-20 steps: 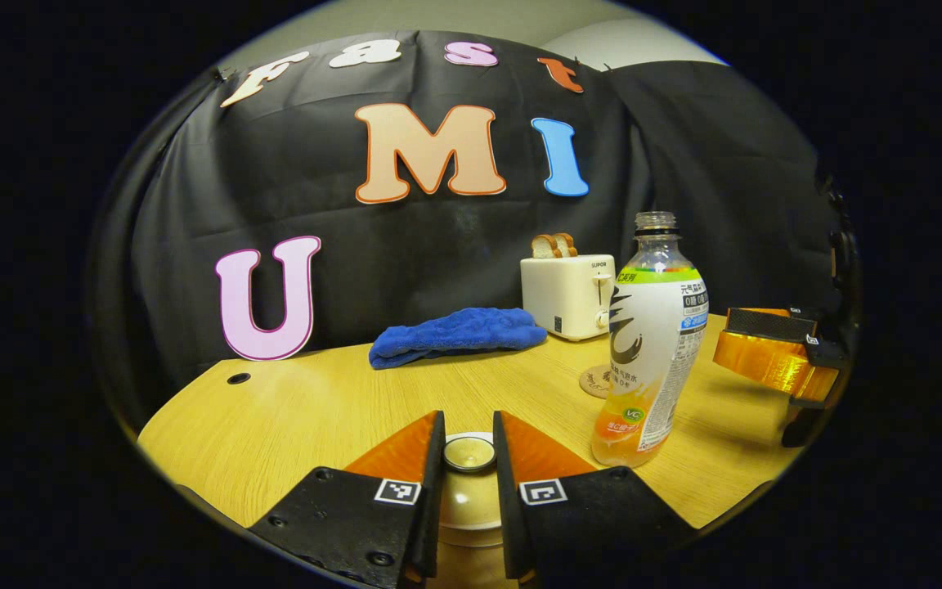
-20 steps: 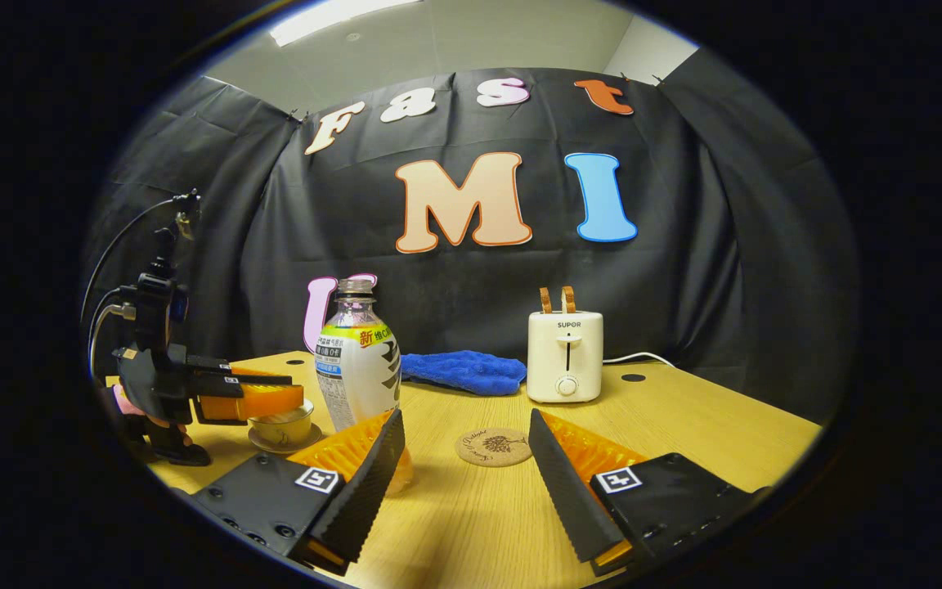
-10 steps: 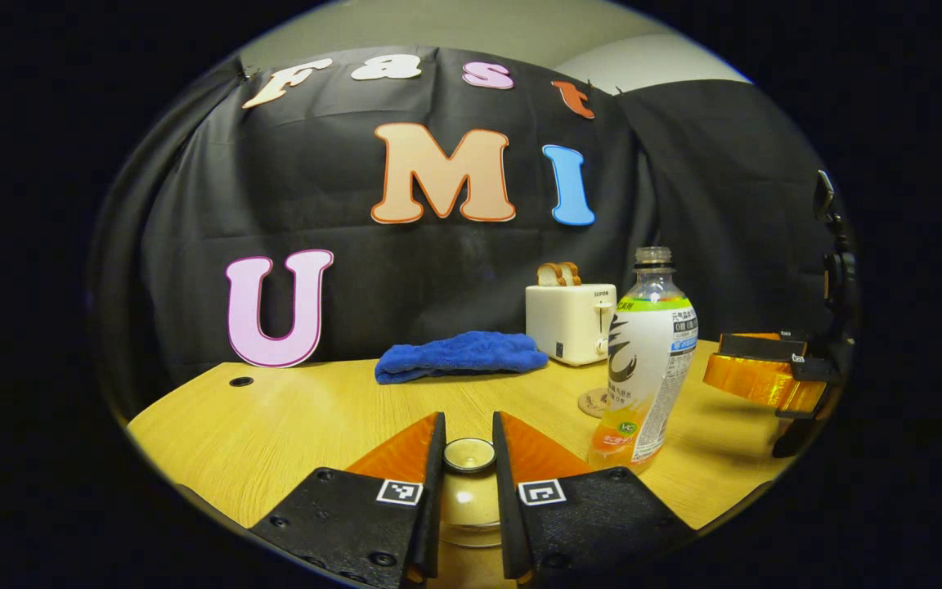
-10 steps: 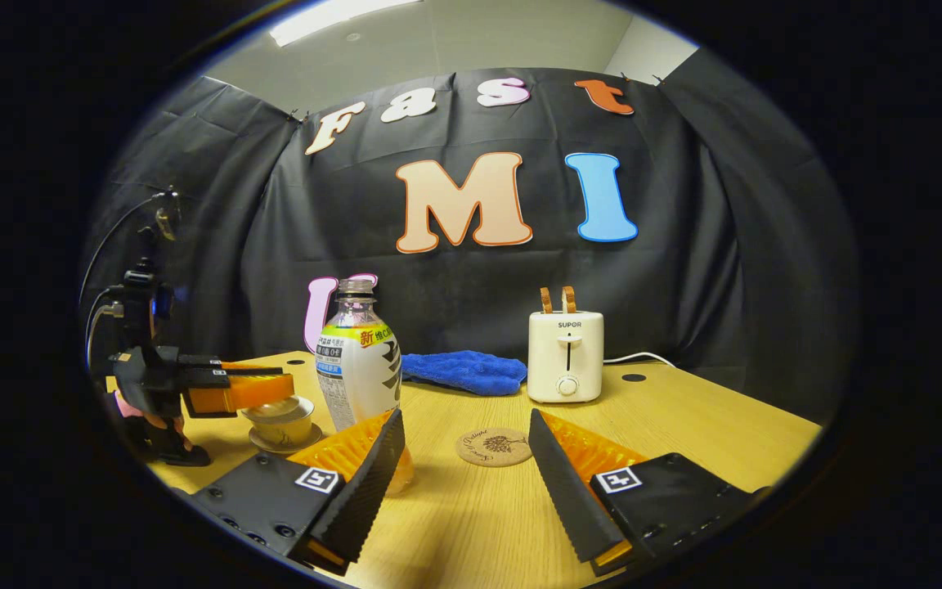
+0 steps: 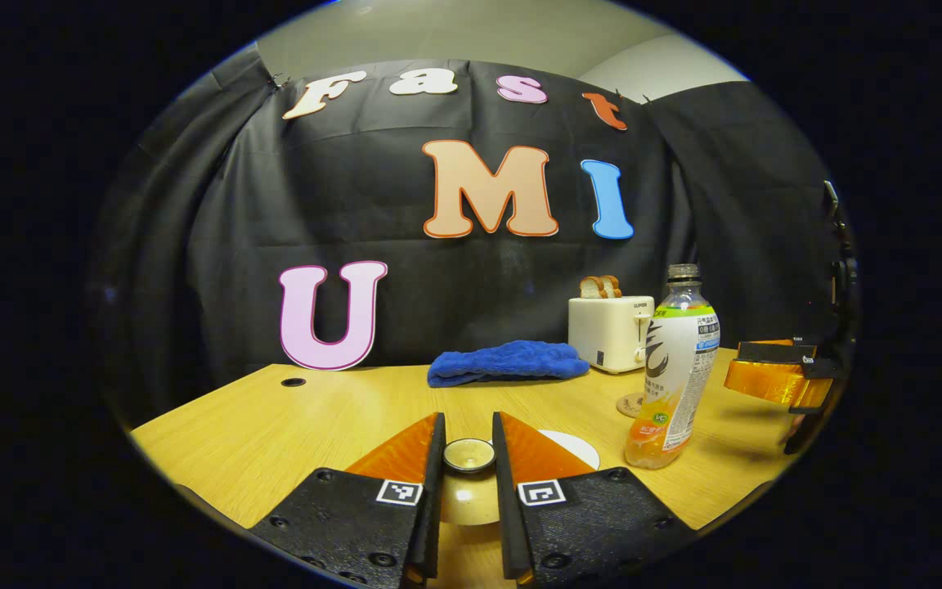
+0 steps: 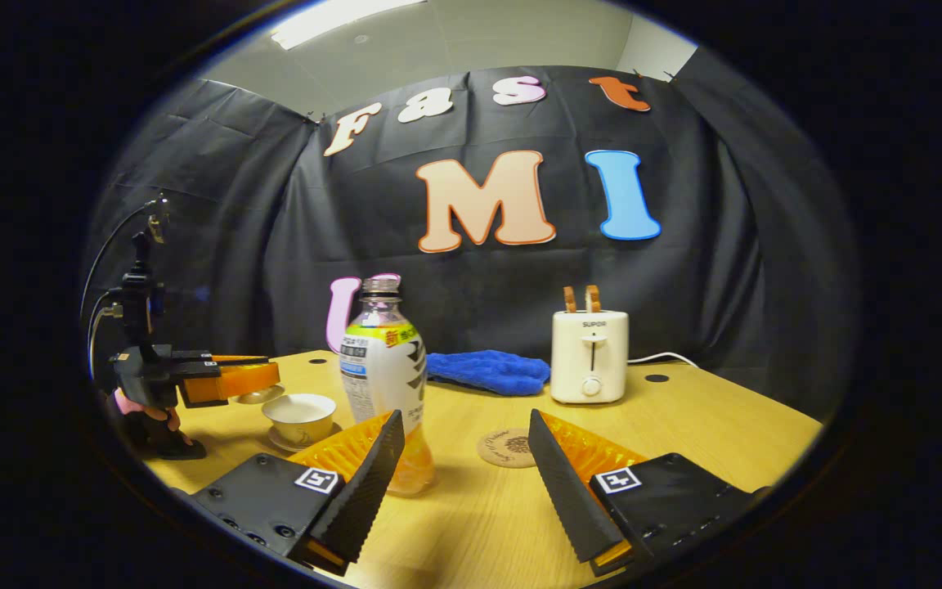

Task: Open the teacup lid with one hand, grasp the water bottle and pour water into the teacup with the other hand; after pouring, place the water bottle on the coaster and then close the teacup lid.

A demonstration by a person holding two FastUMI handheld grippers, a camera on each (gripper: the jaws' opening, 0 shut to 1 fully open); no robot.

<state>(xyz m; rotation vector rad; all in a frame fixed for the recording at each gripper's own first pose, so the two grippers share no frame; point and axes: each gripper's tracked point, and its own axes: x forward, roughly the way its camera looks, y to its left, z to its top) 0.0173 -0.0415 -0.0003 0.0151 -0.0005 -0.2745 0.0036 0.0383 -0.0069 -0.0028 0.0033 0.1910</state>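
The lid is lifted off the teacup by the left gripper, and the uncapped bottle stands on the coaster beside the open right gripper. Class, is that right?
One thing is wrong: the bottle stands on the table, beside the coaster, not on it, as the right gripper view shows. The rest holds: the left gripper holds the lid off the teacup, and the right gripper is open.

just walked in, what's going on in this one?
A person is working two handheld tongs at a wooden table. The left tongs are shut on the knob of the teacup lid and hold it lifted clear of the teacup, which sits open on its saucer. The right tongs are open, low over the table, with the uncapped water bottle just ahead of one finger, not yet gripped. The coaster is bare. No pouring yet.
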